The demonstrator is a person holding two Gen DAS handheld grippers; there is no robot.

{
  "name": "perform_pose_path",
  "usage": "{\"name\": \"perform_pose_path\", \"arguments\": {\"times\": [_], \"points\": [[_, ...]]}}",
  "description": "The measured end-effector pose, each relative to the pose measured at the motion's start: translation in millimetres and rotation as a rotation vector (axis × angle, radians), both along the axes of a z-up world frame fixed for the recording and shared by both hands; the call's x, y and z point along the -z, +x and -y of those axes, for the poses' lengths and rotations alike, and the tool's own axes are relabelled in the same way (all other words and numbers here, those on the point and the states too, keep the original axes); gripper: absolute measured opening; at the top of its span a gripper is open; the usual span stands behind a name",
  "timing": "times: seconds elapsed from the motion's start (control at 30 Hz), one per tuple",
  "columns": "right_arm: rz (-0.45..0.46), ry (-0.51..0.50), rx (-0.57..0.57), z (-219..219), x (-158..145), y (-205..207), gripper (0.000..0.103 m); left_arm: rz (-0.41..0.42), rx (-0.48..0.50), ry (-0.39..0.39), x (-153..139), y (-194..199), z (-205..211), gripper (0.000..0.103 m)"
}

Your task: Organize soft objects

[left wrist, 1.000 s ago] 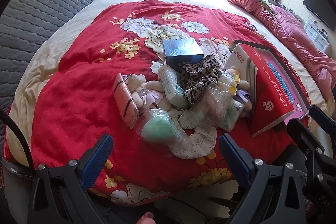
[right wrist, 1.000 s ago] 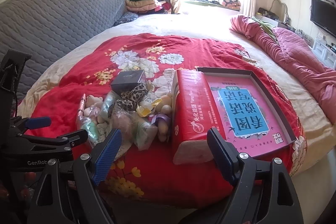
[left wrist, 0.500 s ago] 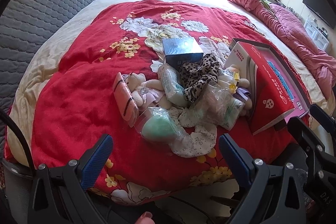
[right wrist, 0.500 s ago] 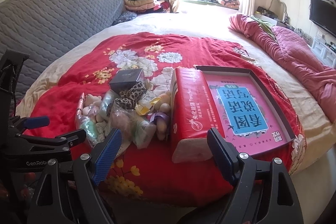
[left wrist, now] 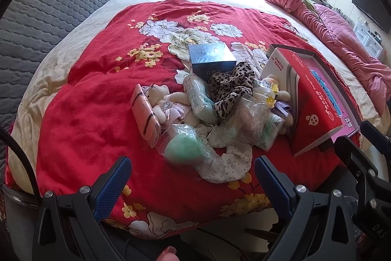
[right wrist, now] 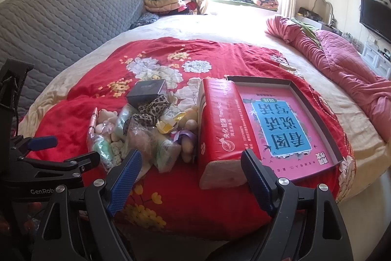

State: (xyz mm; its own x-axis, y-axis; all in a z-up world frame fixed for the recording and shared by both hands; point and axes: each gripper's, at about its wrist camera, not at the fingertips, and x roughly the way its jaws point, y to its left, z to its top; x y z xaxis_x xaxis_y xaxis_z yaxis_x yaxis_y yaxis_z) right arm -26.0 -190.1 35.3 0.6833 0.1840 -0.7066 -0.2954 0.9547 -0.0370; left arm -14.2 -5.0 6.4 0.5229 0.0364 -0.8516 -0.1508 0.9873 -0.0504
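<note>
the soft pile (left wrist: 210,119) lies on the red blanket (left wrist: 97,114) just left of the tissue pack (right wrist: 220,129), straight ahead of the empty, wide-apart left gripper (left wrist: 193,177); the right gripper (right wrist: 190,173), also apart, faces the pack

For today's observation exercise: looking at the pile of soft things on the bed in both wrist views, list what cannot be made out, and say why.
- Toy behind the crinkled clear bags, left wrist view: mostly covered, shape unclear.
- Dark box, right wrist view: label too small to read.
- Red tissue pack, left wrist view: hides most of the pink tray.
- Green sponge, right wrist view: largely hidden by the left gripper; right gripper holds nothing.
</note>
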Motion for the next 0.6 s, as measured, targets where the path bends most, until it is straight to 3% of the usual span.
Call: {"name": "perform_pose_path", "arguments": {"times": [0.6], "points": [[-0.007,0.003,0.004,2.5,2.7,1.2,0.084,-0.007,-0.015,-0.028,3.3,-0.9,-6.7,0.101]]}}
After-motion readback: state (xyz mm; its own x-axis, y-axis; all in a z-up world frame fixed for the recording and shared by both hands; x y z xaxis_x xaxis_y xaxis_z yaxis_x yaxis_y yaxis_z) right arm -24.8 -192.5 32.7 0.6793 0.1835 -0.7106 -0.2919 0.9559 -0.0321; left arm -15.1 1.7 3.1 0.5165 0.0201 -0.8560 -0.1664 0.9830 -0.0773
